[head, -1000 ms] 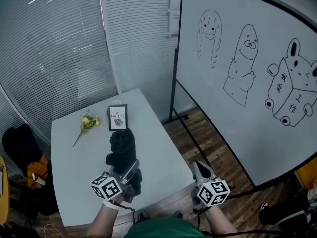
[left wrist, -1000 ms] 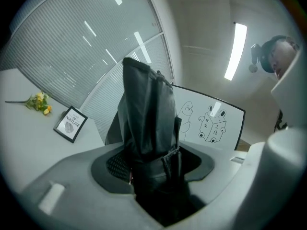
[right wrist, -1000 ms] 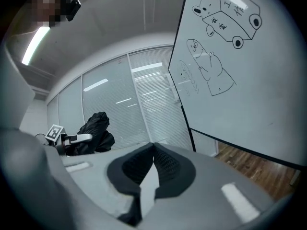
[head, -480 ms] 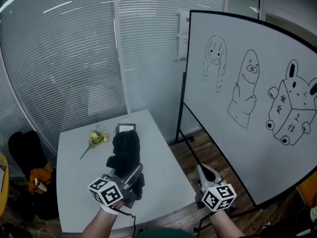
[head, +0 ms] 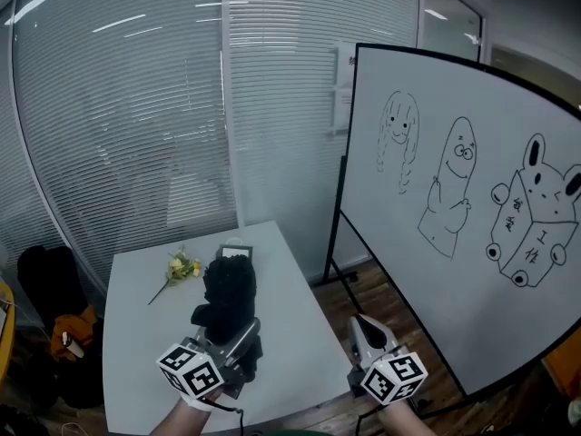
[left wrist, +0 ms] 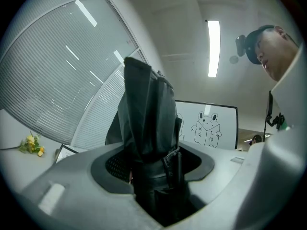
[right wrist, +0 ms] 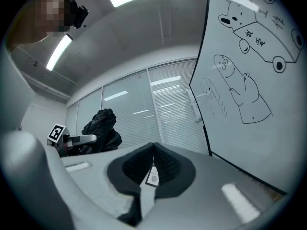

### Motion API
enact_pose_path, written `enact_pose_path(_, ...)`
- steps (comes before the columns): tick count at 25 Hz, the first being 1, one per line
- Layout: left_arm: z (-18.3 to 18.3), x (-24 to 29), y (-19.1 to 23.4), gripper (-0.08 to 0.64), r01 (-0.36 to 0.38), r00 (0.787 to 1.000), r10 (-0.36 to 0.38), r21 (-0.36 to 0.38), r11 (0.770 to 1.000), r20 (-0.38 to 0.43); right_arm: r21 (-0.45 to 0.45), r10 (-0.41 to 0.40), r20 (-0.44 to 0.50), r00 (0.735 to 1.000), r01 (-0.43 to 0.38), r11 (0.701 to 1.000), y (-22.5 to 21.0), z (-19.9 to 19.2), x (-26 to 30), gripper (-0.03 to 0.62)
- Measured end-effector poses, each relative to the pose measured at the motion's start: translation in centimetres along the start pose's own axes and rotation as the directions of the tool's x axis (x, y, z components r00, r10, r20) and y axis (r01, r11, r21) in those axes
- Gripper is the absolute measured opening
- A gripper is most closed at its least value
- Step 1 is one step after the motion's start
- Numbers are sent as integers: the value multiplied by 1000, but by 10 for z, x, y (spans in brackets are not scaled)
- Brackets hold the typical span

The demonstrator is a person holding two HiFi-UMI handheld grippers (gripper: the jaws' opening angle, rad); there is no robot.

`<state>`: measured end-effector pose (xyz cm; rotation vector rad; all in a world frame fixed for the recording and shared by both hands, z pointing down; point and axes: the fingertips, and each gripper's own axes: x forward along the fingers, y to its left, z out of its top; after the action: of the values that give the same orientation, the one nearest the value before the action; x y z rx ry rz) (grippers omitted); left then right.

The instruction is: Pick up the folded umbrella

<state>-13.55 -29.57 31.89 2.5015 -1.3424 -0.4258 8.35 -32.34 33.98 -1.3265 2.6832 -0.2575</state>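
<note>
Left gripper [head: 238,327] jaws partly open, clamped on the black folded umbrella [head: 229,287] (held clear of the table [head: 136,334]), right gripper [right wrist: 153,151] jaws closed together, empty.

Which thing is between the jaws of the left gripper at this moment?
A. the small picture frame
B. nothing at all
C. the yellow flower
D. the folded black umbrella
D: in the left gripper view, the left gripper is closed on the folded black umbrella, while the head view shows the yellow flower and the picture frame on the table.
</note>
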Motion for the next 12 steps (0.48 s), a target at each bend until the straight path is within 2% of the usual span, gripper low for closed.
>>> enact_pose_path(4, 1, -8, -1, 265, -28, 1000, 28, 0, 1000, 0, 24, -6, -16, 1000, 6, 1000, 0, -7, 0, 3)
enact_pose_path(8, 2, -11, -2, 265, -21, 1000, 21, 0, 1000, 20, 22, -3, -17, 1000, 4, 1000, 4, -8, 0, 3)
enact_pose_path(12, 2, -14, -3, 264, -20, 999, 18, 39, 999, 33, 17, -4, -13, 1000, 4, 1000, 5, -7, -3, 3)
